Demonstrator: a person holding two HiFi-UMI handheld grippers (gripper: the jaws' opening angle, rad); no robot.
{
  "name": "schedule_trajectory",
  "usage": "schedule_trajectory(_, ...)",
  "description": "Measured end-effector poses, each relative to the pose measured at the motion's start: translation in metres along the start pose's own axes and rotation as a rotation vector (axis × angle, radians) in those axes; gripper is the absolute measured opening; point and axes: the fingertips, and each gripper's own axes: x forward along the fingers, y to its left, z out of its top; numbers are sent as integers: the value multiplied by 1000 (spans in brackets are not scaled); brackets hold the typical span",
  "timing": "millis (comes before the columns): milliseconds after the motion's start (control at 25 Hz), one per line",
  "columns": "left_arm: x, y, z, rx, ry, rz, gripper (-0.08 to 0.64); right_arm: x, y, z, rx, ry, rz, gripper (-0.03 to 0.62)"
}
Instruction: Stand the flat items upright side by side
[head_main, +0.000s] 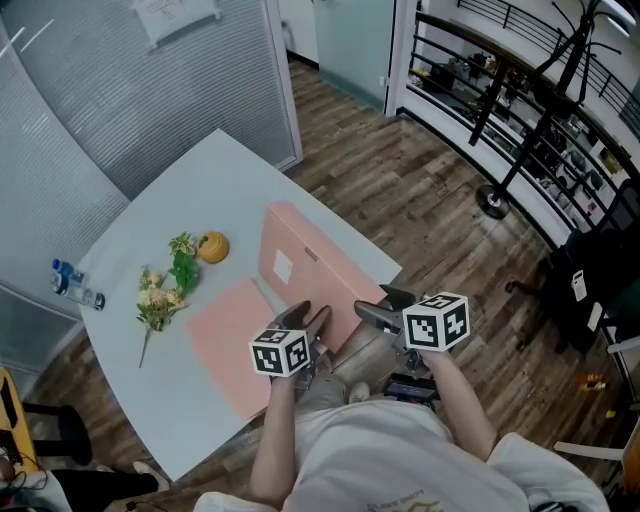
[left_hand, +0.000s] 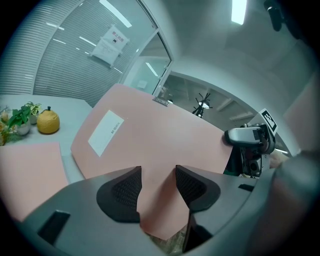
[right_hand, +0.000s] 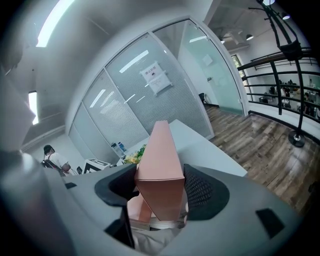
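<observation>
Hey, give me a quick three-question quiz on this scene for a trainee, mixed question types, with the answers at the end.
1. True or false: both pink boxes lie flat on the table.
2. What stands between the jaws of the right gripper? A: a cup. B: one end of the tipped box. C: nothing.
3. Name the round thing beside the flowers.
Key: 1 false: only the flat box lies flat on the table; the other is tipped up. 2 B. 3 the yellow fruit.
</observation>
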Motion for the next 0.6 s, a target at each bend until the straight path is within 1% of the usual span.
schedule_trajectory(280, 1, -4, -1, -26, -18, 4, 206, -4, 8, 2, -86, 15, -4, 307)
schedule_trajectory(600, -2, -1, -4, -55, -27, 6, 202, -1, 26, -1, -188, 36, -40, 307)
